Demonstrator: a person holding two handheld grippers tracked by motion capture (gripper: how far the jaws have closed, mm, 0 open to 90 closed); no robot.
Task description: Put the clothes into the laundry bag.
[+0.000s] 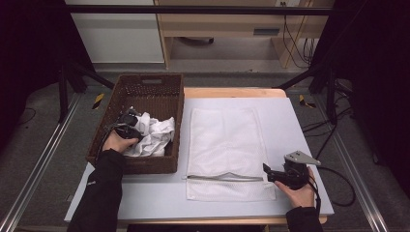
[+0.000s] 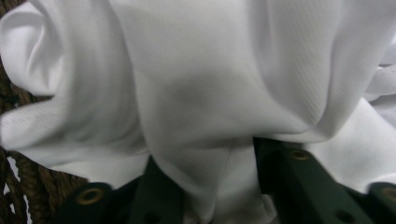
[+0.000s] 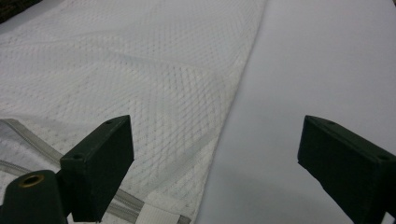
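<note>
From the high view I see the left gripper (image 1: 126,122) down in the brown wicker basket (image 1: 145,87) at the left of the frame, buried among the crumpled white cloth (image 1: 154,135). The white mesh laundry bag (image 1: 225,140) lies flat at centre, its zipper (image 1: 225,178) near the lower edge. The right gripper (image 1: 270,171) sits at the lower right, just beside the bag's corner, on the pale table (image 1: 290,121).

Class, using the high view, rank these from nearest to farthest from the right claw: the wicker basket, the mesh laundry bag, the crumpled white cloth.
Measured from the right claw:
1. Mesh laundry bag: flat on the table, its near corner right beside the claw.
2. Crumpled white cloth: farther left, inside the basket, gripped by the left claw.
3. Wicker basket: at the table's left; its near wall ranks too close to the cloth to call.
</note>
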